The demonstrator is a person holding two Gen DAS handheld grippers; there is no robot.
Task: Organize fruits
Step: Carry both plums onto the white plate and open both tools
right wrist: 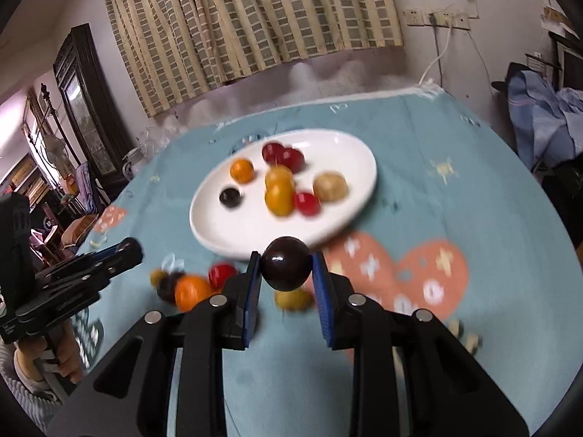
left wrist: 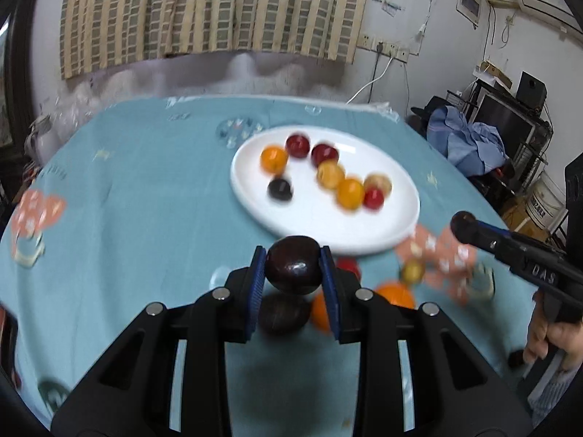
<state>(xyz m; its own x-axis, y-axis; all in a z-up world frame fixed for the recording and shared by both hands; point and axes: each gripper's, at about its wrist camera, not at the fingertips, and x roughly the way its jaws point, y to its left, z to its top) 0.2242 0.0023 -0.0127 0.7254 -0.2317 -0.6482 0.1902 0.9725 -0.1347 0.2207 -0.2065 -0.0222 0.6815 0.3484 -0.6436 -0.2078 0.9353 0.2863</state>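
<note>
My left gripper (left wrist: 293, 273) is shut on a dark plum (left wrist: 293, 269), held above the table just short of the white plate (left wrist: 313, 218). My right gripper (right wrist: 286, 269) is shut on another dark plum (right wrist: 286, 263), also near the plate's (right wrist: 255, 225) front rim. The plate holds several fruits: oranges, red ones, a dark one and a pale yellow one. On the cloth below lie another dark plum (left wrist: 282, 313), an orange (left wrist: 395, 293), a red fruit (left wrist: 349, 266) and a yellow-green fruit (left wrist: 412, 271). The right gripper shows in the left wrist view (left wrist: 462, 224).
The round table has a light blue cloth (left wrist: 145, 200) with orange prints. A curtain and wall stand behind it. Clutter and shelves are at the right; a dark cabinet (right wrist: 87, 109) is at the left. The left gripper shows at the left of the right wrist view (right wrist: 124, 249).
</note>
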